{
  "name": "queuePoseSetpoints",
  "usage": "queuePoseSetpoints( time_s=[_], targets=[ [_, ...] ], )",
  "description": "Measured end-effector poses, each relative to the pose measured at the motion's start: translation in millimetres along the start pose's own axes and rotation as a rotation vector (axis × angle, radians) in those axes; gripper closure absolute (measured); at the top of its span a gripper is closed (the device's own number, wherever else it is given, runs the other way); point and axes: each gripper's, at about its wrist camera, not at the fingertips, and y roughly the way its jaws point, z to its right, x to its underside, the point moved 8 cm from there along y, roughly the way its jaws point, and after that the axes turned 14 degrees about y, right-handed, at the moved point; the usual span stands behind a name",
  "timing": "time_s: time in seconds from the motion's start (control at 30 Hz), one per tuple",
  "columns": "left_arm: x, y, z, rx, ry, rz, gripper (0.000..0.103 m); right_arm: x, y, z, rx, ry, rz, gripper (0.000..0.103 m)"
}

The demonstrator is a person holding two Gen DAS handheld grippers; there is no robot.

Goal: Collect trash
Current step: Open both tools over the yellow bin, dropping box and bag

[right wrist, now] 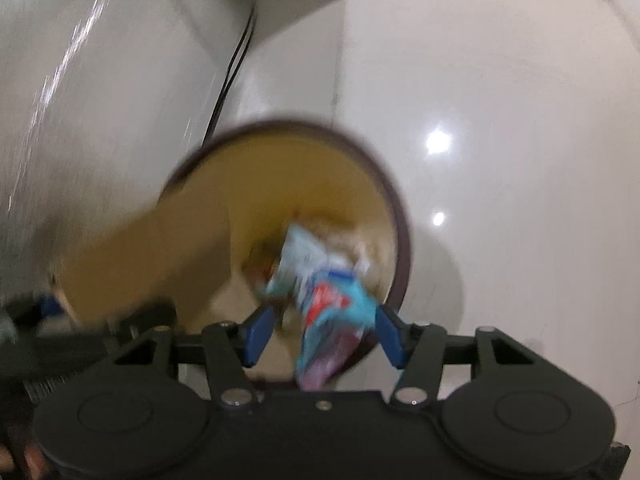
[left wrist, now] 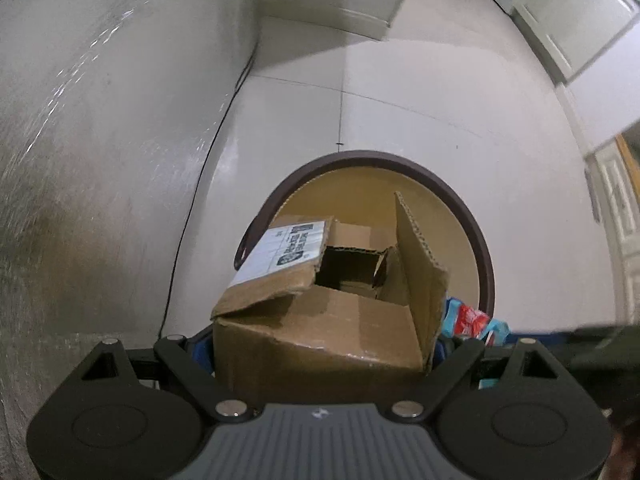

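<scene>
Left hand-held gripper [left wrist: 320, 344] points steeply down, jaws spread wide and clamped on the sides of a brown corrugated cardboard box [left wrist: 320, 320] with a white shipping label [left wrist: 280, 250]; top flaps hang open, one flap standing upright on the right; box sits between the fingers directly over the round tan-walled waste bin with a dark brown rim [left wrist: 486, 256], just ahead of the gripper; judged: held there so it falls inside, not yet let go.

Off the box's right edge, a crumpled light-blue and red plastic snack wrapper [left wrist: 472, 320] shows, beside the left gripper's right finger.

Right hand-held gripper [right wrist: 322, 330] also aims down over the same bin [right wrist: 400, 240]; blue fingertip pads [right wrist: 260, 328] stand apart, wrapper [right wrist: 332, 304] between them with a gap on the left side, right pad at its edge, contact unclear through blur; looks released, wrapper likely dropping toward the trash already in the bin ahead; the tan box [right wrist: 160, 256] fills the space left of this gripper.

Glossy white tiled floor [right wrist: 500, 100] surrounds the bin.
</scene>
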Motion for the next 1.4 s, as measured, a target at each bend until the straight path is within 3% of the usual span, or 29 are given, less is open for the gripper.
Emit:
queuePoseSetpoints(
  time_s=[0.03, 0.13, 0.2, 0.23, 0.47, 0.63, 0.77, 0.83, 0.87, 0.97, 1.07, 1.13, 1.2, 1.3, 1.4],
  targets=[
    [0, -2, -4, 0.001, -0.015, 0.007, 0.012, 4, 5, -1, 0.022, -0.011, 0.0, 0.05],
    [1, -9, -16, 0.018, -0.051, 0.027, 0.012, 7, 19, 0, 0.041, 0.01, 0.025, 0.068],
    [1, -13, -20, 0.03, -0.058, 0.036, 0.012, 6, 25, 0, 0.026, 0.028, 0.035, 0.097],
    [0, -15, -20, 0.029, -0.049, 0.04, 0.012, 4, 23, 1, 0.024, 0.017, 0.053, 0.1],
    [2, -5, 8, 0.085, 0.045, -0.017, 0.012, -34, -10, 2, 0.023, 0.0, 0.243, 0.1],
    [5, 17, 33, 0.069, 0.195, -0.093, 0.013, -44, -1, -7, 0.019, -0.03, 0.233, 0.1],
    [-1, 32, 48, 0.079, 0.278, -0.081, 0.01, -45, 5, -6, -0.003, 0.006, 0.221, 0.1],
    [1, 34, 49, 0.078, 0.269, -0.109, 0.0, -44, 7, -7, -0.043, 0.045, 0.214, 0.1],
    [4, 34, 50, 0.081, 0.261, -0.122, 0.0, -43, 7, -6, -0.06, 0.057, 0.209, 0.096],
    [10, 33, 54, 0.119, 0.259, -0.143, 0.0, -46, 26, -12, -0.064, 0.082, 0.199, 0.073],
    [13, 31, 52, 0.098, 0.268, -0.144, 0.0, -45, 28, -10, -0.06, 0.091, 0.192, 0.069],
    [15, 30, 50, 0.099, 0.268, -0.142, 0.0, -43, 28, -9, -0.076, 0.093, 0.176, 0.06],
    [15, 28, 50, 0.099, 0.263, -0.14, 0.0, -42, 26, -9, -0.076, 0.084, 0.182, 0.043],
    [13, 26, 45, 0.086, 0.257, -0.133, 0.0, -40, 21, -6, -0.089, 0.09, 0.198, 0.026],
    [13, 18, 44, 0.083, 0.251, -0.125, 0.0, -36, 12, -2, -0.139, 0.121, 0.185, 0.017]
  ],
)
